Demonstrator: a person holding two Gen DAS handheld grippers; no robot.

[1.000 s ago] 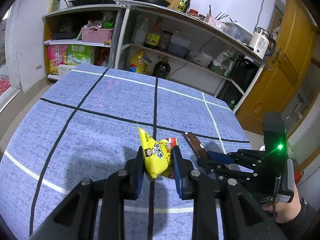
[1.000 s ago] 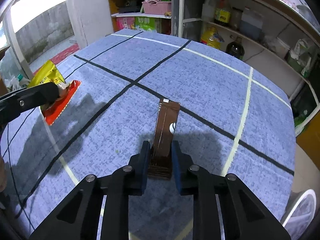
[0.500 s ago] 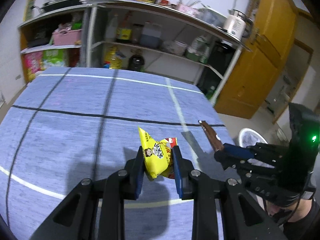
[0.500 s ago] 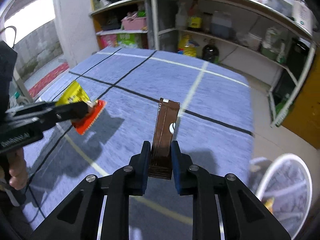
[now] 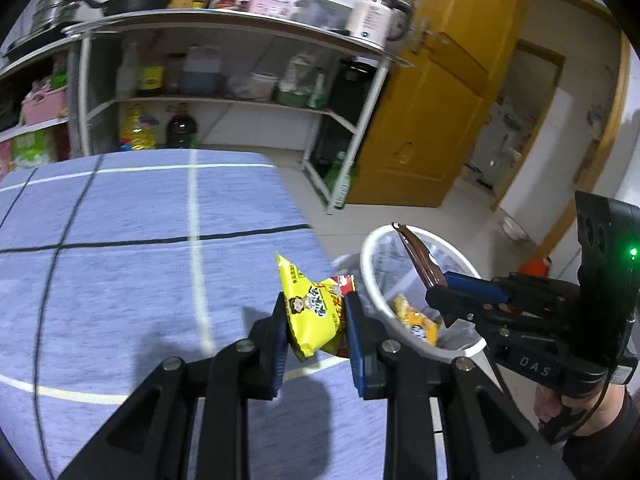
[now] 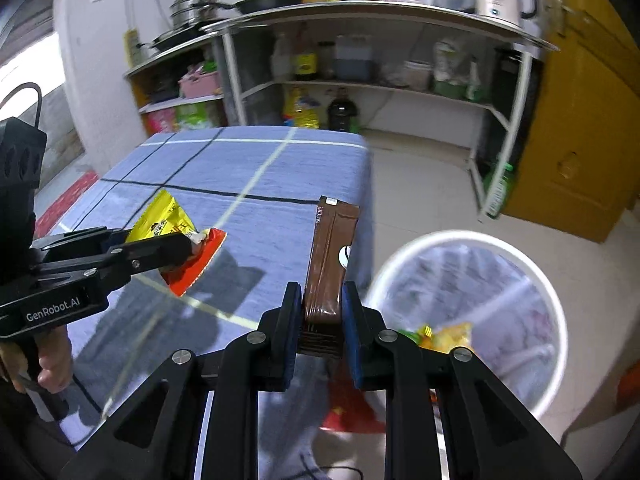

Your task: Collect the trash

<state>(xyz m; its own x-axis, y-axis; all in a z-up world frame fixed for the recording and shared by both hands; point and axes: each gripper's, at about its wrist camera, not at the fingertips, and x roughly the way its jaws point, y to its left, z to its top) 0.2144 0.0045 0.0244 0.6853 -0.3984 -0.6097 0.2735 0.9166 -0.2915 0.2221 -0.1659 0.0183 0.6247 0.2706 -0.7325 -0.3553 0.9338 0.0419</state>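
My left gripper [image 5: 315, 322] is shut on a yellow and red snack wrapper [image 5: 310, 312], held above the right edge of the blue table [image 5: 140, 280]. It also shows in the right wrist view [image 6: 176, 236]. My right gripper [image 6: 320, 312] is shut on a brown sachet [image 6: 330, 256], held near the table's corner. In the left wrist view the brown sachet [image 5: 418, 258] hangs over the white bin [image 5: 400, 344]. The white bin [image 6: 556, 320] stands on the floor to the right, lined with a clear bag, with yellow wrappers [image 6: 448, 334] inside.
A metal shelf rack [image 5: 240, 92] with bottles, pans and a kettle [image 5: 370, 16] stands behind the table. A yellow door [image 5: 440, 120] is at the right. A red scrap [image 6: 348, 416] lies on the floor beside the bin.
Both grippers have swung right, off the middle of the table toward its right edge. The bin has come into full view, and the brown sachet is now over it.
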